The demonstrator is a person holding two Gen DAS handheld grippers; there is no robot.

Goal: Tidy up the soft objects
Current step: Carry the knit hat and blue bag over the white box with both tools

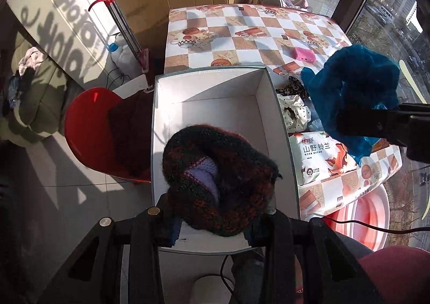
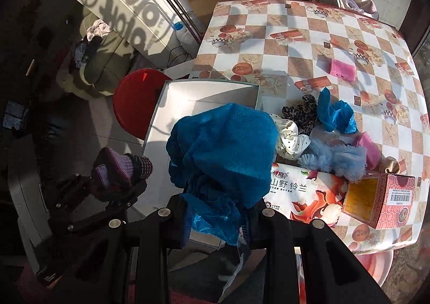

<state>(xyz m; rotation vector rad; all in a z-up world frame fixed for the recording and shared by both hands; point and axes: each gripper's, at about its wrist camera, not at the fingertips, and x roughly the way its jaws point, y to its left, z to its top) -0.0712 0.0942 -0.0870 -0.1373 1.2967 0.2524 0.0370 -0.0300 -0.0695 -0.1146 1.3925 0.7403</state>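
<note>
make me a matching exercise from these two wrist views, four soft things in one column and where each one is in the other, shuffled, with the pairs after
Things
1. dark knit hat
2. teal fuzzy cloth
3. polka-dot scrunchie
4. pink sponge

Places
A. lying alone on the checked tablecloth, far from the pile
B. clamped in the left gripper, over the white box
C. in the pile on the table, beside the box
D. clamped in the right gripper

Pairs: 1-B, 2-D, 3-C, 4-A
</note>
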